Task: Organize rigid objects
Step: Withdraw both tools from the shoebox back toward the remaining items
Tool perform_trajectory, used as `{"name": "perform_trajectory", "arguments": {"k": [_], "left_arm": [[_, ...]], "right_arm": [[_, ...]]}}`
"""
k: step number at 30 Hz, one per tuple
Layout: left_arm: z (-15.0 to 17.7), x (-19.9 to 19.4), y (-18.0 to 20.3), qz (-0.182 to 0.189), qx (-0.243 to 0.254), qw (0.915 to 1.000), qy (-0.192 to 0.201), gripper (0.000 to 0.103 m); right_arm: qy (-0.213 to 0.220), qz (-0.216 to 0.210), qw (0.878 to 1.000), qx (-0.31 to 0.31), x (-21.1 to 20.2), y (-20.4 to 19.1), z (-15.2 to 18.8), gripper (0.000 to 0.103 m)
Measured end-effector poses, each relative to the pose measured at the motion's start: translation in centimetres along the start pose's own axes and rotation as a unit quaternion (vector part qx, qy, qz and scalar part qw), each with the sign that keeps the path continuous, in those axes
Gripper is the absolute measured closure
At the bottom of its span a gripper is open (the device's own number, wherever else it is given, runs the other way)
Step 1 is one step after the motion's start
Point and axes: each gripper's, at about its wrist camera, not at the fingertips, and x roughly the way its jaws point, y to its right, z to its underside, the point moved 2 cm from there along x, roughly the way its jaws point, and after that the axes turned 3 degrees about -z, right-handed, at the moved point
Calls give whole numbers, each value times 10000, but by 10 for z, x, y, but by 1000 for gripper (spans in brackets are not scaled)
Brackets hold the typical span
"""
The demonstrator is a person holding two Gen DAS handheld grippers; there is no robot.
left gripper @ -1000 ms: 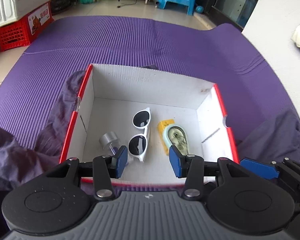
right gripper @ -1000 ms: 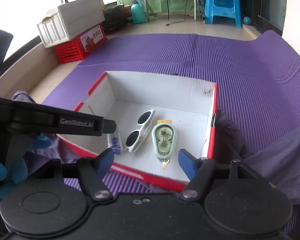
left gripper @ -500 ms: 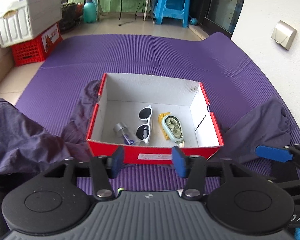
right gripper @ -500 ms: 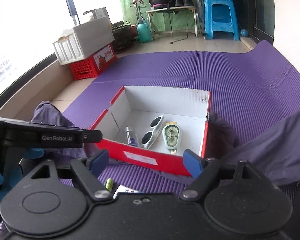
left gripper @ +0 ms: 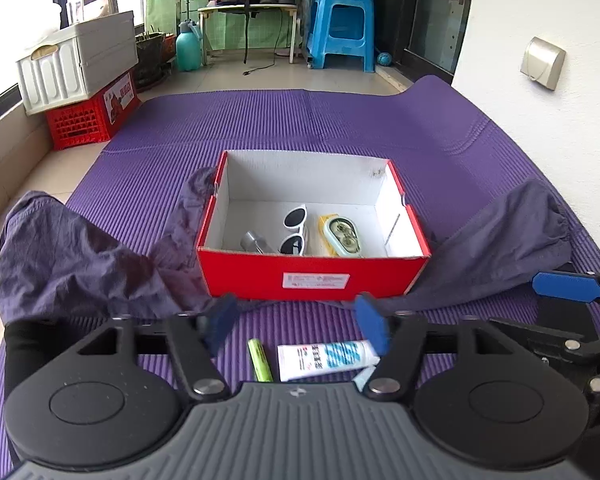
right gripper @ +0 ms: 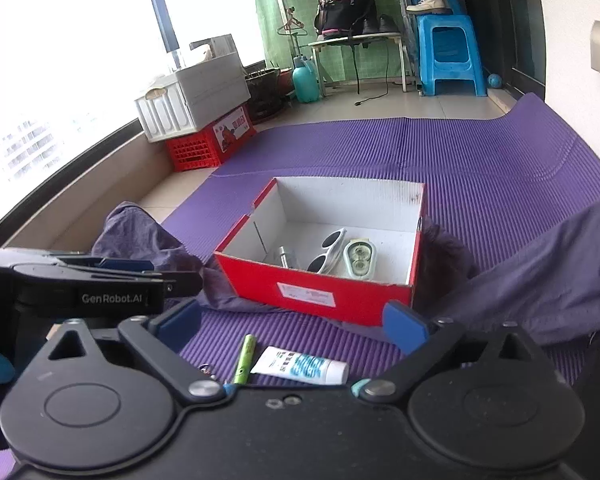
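A red box (left gripper: 314,276) (right gripper: 312,294) with a white inside stands on the purple mat. In it lie white sunglasses (left gripper: 295,232) (right gripper: 328,254), a pale green tape dispenser (left gripper: 342,236) (right gripper: 359,258) and a small silver-capped item (left gripper: 254,242) (right gripper: 285,257). On the mat before the box lie a green marker (left gripper: 260,360) (right gripper: 245,358) and a white-and-blue tube (left gripper: 326,360) (right gripper: 300,366). My left gripper (left gripper: 298,322) hangs over these two, jaws opening, nothing between them. My right gripper (right gripper: 290,322) is likewise above them, jaws opening wide and empty.
Dark purple-grey cloth (left gripper: 72,256) (right gripper: 548,272) lies bunched on both sides of the box. The purple mat (left gripper: 300,120) stretches far behind. A red crate (left gripper: 88,116) with a white bin on top stands far left; a blue stool (left gripper: 340,32) far back.
Both grippers have pulled back and risen from above the box. Their jaws have widened. The marker and tube on the mat have come into view.
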Motion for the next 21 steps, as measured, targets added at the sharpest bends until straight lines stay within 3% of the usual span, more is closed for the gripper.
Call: {"name": "perform_trajectory", "arguments": {"k": [5, 9, 14, 21], "left_arm": [[15, -13, -1, 4, -79, 10000, 50, 18], [30, -15, -2, 66, -123, 9999, -19, 0], [52, -6, -6, 64, -208, 9996, -191, 0], [87, 24, -13, -134, -244, 9966, -774, 0]], "right_arm": [[52, 55, 9999, -75, -12, -3, 13, 1], [5, 69, 9999, -158, -15, -4, 28, 1], [-186, 52, 9997, -151, -13, -4, 50, 1], [-669, 52, 9976, -195, 2, -3, 87, 1]]}}
